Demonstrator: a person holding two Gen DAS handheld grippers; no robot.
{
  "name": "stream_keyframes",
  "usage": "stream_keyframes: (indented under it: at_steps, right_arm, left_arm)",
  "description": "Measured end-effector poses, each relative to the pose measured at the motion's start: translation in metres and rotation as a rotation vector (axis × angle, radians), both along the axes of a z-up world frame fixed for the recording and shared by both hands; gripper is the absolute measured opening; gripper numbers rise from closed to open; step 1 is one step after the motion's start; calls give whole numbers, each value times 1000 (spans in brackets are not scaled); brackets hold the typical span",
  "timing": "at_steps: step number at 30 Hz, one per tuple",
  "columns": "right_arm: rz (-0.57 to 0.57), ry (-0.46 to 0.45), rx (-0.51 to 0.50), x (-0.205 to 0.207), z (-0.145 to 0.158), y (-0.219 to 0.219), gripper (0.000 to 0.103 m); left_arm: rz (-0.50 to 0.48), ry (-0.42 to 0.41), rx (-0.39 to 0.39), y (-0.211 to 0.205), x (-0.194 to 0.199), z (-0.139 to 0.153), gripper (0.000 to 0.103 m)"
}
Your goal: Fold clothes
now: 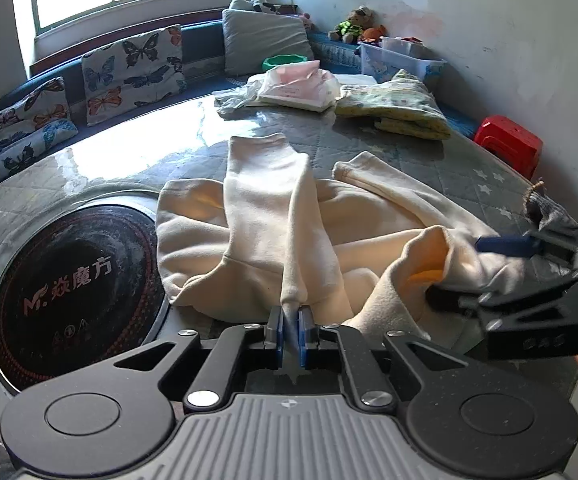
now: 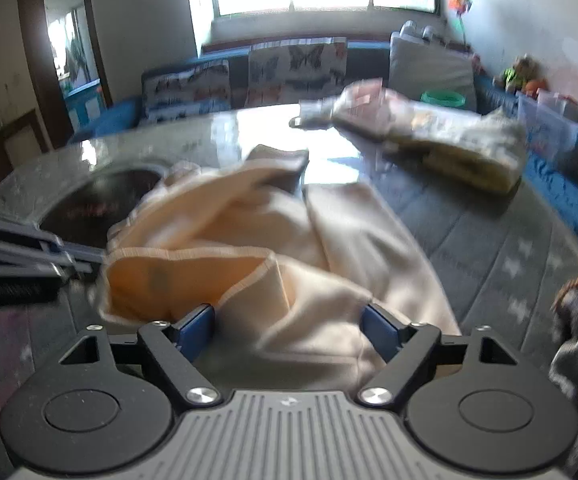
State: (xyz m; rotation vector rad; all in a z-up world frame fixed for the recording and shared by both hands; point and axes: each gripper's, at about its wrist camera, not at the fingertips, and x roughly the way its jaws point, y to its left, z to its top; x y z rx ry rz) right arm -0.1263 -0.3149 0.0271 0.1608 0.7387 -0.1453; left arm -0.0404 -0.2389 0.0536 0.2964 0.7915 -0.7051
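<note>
Cream garment (image 1: 265, 232) rumpled on table (image 1: 429, 168), not yet flat-folded: left gripper (image 1: 290, 330) pinched tight on a raised edge, right gripper (image 2: 289, 334) spread wide around its hem; folded pile (image 1: 397, 108) sits beyond.

Butterfly cushions (image 1: 133, 70) line the blue bench (image 1: 203, 32); a red stool (image 1: 509, 146) stands by the wall.

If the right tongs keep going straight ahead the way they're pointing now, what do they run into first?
Probably the cream garment. The right tongs are open, and a bunched fold of it already lies between the blue pads. The picture is blurred, so depth is unclear.
</note>
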Motion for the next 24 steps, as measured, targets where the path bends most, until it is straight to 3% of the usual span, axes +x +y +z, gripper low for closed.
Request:
stream_keyframes:
  at_steps: [11, 24]
  right_arm:
    - [109, 17, -52, -1, -16, 39, 81]
    - [315, -13, -72, 57, -20, 111, 81]
  left_arm:
    - [53, -8, 6, 31, -7, -4, 8]
    - [292, 8, 20, 120, 6, -12, 8]
